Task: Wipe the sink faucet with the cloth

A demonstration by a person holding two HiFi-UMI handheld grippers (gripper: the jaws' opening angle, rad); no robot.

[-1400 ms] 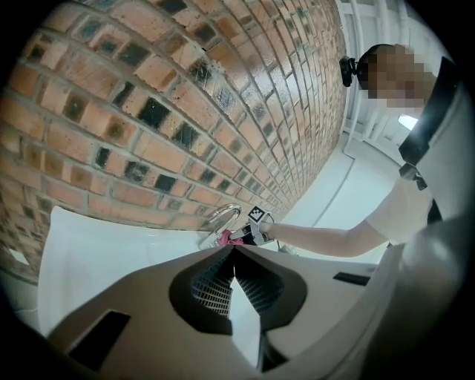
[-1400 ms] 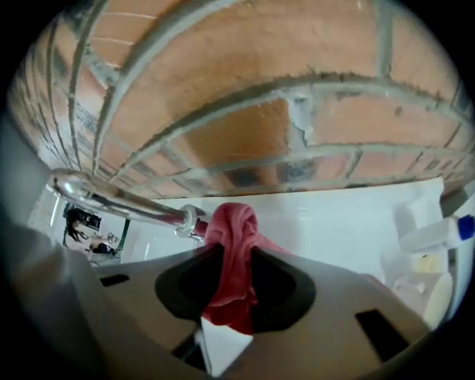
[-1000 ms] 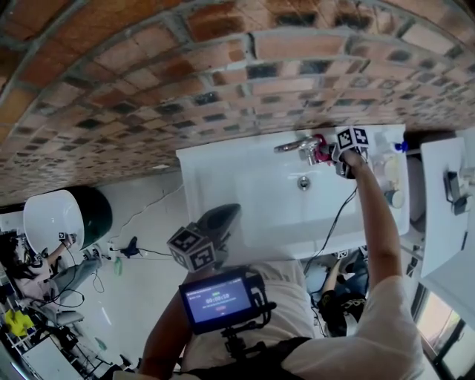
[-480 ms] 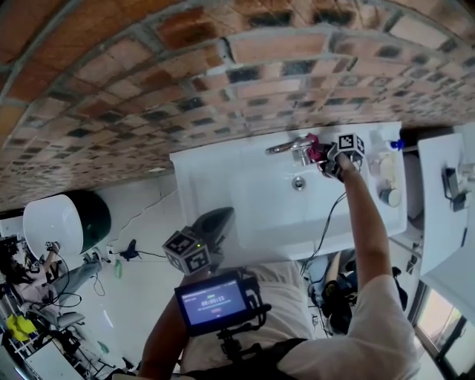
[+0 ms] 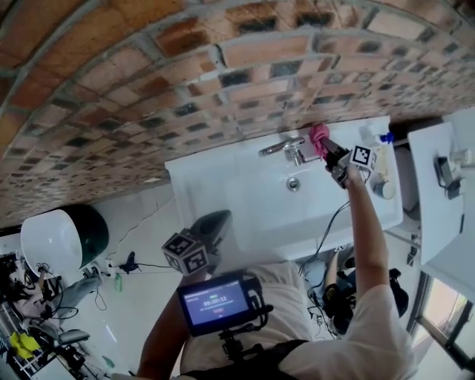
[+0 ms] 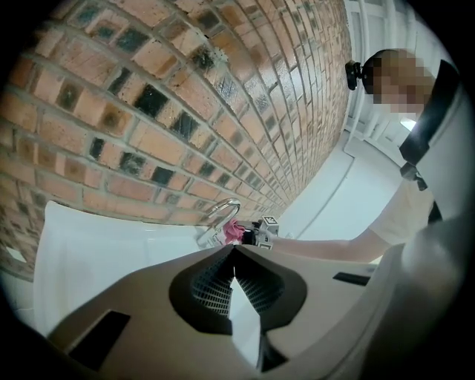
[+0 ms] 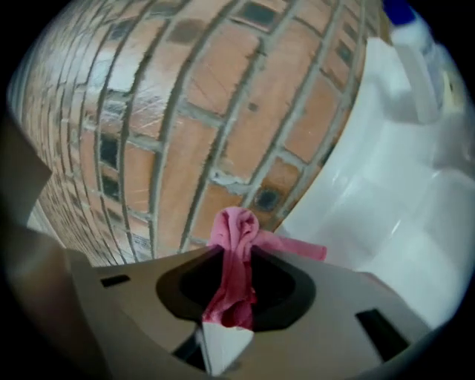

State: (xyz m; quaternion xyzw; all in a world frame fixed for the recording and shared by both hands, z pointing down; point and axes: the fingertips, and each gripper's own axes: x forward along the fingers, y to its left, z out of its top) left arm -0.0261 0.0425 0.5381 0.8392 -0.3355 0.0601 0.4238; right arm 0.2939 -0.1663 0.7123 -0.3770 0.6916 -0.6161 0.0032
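The chrome faucet [image 5: 280, 147] stands at the back rim of the white sink [image 5: 223, 185], against the brick wall. My right gripper [image 5: 330, 154] is shut on a bunched pink cloth [image 5: 319, 137], held just right of the faucet's base and above the rim. In the right gripper view the cloth [image 7: 236, 271] fills the gap between the jaws and bulges past the tips. My left gripper [image 5: 221, 218] hangs shut and empty over the sink's front edge. From the left gripper view [image 6: 233, 249] the faucet [image 6: 221, 214] and cloth [image 6: 233, 231] show far ahead.
Bottles, one blue-capped [image 5: 384, 138], stand on the sink's right end, also seen as a blue cap [image 7: 404, 13]. A white counter [image 5: 438, 200] lies further right. A chest-mounted screen [image 5: 215, 301] sits below. A white round basin [image 5: 50, 241] is on the floor at left.
The right gripper has lifted with the cloth from the faucet's base and swung to its right and upward. The left gripper has stayed put.
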